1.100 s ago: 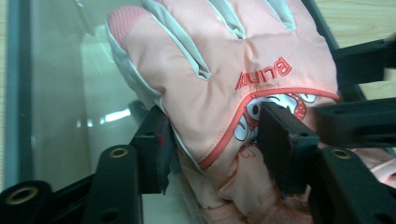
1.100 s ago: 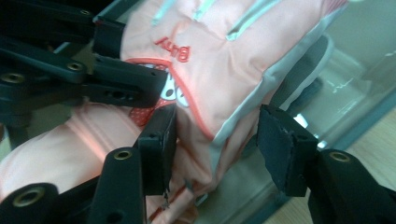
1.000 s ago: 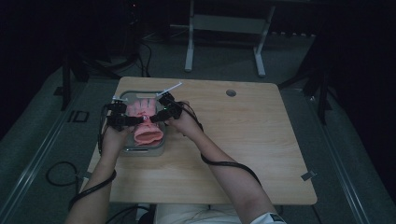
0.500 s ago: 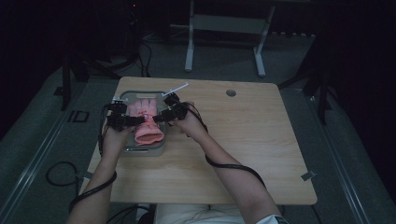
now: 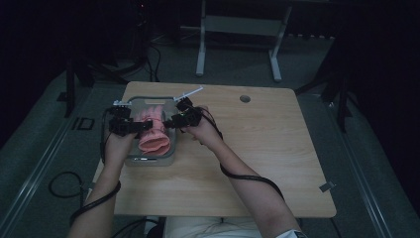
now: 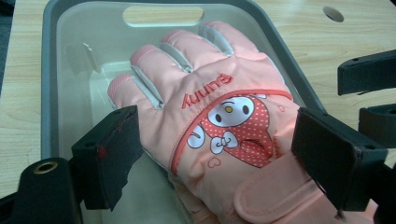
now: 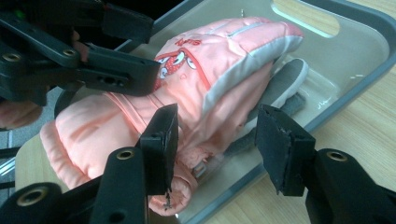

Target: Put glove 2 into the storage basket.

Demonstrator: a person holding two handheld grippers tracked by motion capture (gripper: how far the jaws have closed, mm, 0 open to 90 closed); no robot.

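Observation:
Two pink padded gloves (image 5: pixel 153 133) lie stacked in a grey tray (image 5: pixel 148 100) at the table's left. The top glove (image 6: pixel 219 107) shows a cartoon print and lettering on its back; the lower one's grey palm (image 7: pixel 285 79) peeks out beneath it. My left gripper (image 6: pixel 224 158) is open, its jaws straddling the top glove near the wrist strap. My right gripper (image 7: pixel 222 147) is open too, aimed at the gloves' side edge over the tray's wall (image 7: pixel 355 56). In the high view the left gripper (image 5: pixel 141 126) and right gripper (image 5: pixel 171 123) face each other across the gloves.
A thin white stick-like item (image 5: pixel 190 92) lies by the tray's far right corner. A round hole (image 5: pixel 244 98) sits in the wooden tabletop (image 5: pixel 267 158). Cables trail from both grippers along the forearms. A metal stand (image 5: pixel 237 29) is beyond the table.

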